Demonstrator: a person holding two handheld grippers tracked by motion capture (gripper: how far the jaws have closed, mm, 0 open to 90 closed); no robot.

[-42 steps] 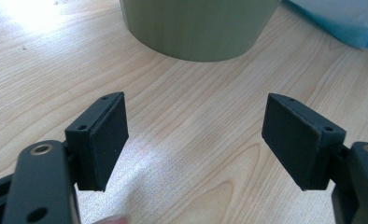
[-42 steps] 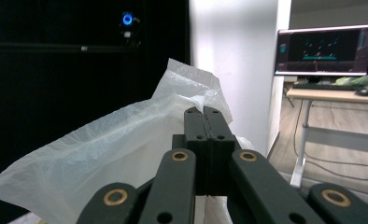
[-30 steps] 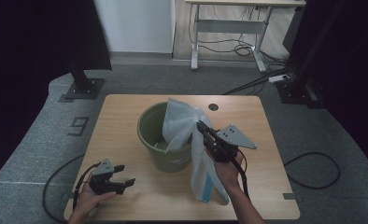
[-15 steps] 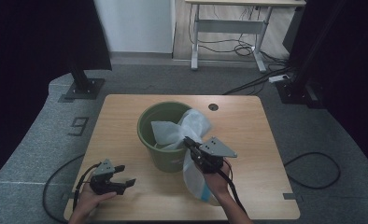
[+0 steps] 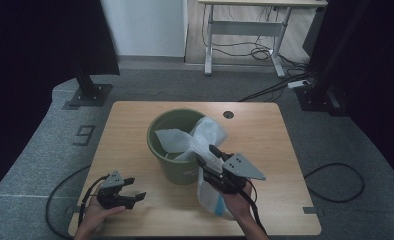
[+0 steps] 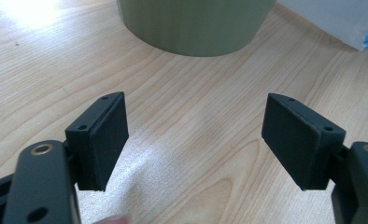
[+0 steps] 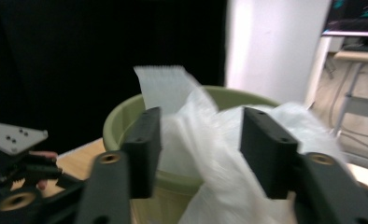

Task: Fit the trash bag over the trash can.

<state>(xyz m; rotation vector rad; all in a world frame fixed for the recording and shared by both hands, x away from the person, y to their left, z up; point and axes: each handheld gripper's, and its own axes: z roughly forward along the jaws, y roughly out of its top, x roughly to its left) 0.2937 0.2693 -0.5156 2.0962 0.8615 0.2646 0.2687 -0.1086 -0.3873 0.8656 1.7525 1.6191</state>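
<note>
Left gripper (image 5: 119, 191): I park it at seven o'clock on the table (image 5: 135, 125); jaws apart, nothing between them; waiting its turn.
Right gripper (image 5: 219, 161): at five o'clock of the bin; its jaws have just been opening, the bag between them, seemingly let go.
Bag (image 5: 205, 137): white plastic, draped over the rim, half inside.
Bin (image 5: 177, 167): green, table centre, twelve o'clock from me.
</note>
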